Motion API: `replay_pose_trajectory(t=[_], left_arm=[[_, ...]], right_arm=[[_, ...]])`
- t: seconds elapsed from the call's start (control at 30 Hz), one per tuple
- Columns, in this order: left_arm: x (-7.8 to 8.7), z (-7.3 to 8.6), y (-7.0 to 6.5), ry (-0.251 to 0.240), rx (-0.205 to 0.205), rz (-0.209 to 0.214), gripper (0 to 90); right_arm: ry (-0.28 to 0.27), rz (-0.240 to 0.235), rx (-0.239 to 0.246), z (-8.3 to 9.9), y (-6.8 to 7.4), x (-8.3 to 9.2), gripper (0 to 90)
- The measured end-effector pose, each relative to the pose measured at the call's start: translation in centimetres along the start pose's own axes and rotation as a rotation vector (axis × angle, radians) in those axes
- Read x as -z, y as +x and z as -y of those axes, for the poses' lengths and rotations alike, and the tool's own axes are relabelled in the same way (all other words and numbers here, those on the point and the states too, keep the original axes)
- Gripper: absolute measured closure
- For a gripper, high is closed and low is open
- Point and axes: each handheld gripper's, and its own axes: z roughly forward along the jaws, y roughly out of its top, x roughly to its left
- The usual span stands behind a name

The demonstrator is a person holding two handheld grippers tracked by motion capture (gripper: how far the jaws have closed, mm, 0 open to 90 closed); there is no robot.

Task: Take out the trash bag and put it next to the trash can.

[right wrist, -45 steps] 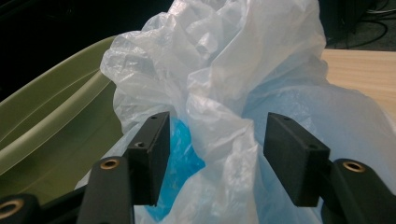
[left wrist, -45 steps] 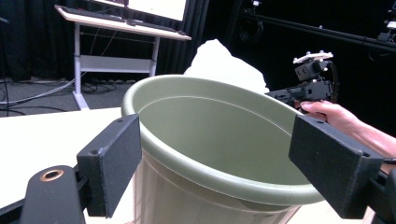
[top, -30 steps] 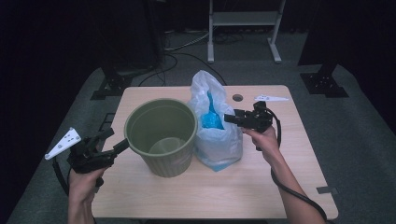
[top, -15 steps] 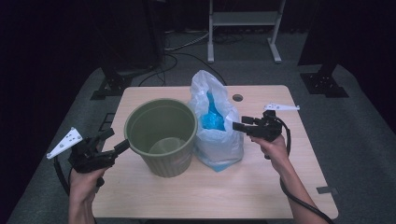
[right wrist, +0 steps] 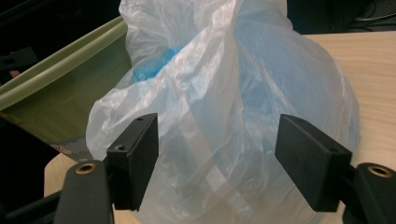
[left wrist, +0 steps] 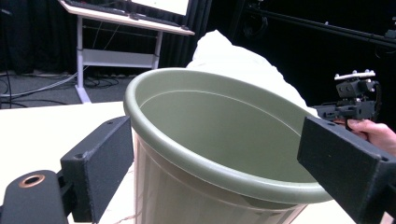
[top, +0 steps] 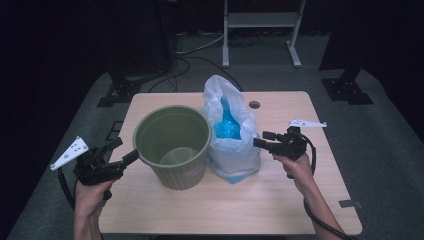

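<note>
**Bin and bag side by side, both grippers spread**

A translucent white plastic bag (top: pixel 234 145) stands upright near the middle of the wooden table (top: pixel 210 205), its mouth gathered loosely at the top and gaping enough to show crumpled blue material (top: pixel 226 125) inside. The film is thin and wrinkled, with blue showing through its lower sides; in the right gripper view its folds run in vertical pleats from the neck down to a rounded, bulging base. Pressed against the bag's left side is an olive-green bin (top: pixel 172 145), round, ribbed on the outside, with a thick rolled rim and a bare bottom. In the left gripper view the bin's rim (left wrist: pixel 196 154) sits close between the two black jaws, with the bag's white peak (left wrist: pixel 233 56) rising behind it.

The right gripper (top: pixel 261 140) is held just beside the bag's right side, jaws wide apart and pointing at it, gripping nothing. The left gripper (top: pixel 125 150) is held at the bin's left wall, jaws also spread wide, one tip near the rim; whether it touches cannot be told. A small dark round hole (top: pixel 254 105) marks the tabletop behind the bag.
</note>
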Motion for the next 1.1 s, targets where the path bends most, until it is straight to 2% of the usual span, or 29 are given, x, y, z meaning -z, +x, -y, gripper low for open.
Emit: replay_pose_trajectory(t=[0.57,1.1], left_arm=[[0.0,0.0,0.0,0.001,0.001,-0.005,9.5],[-0.1,0.1,-0.1,0.006,-0.001,-0.002,9.5]], right_arm=[[0.005,0.017,-0.029,3.2,-1.0,0.4,28.6],[-0.016,0.038,-0.051,5.2,-1.2,1.6,28.5]])
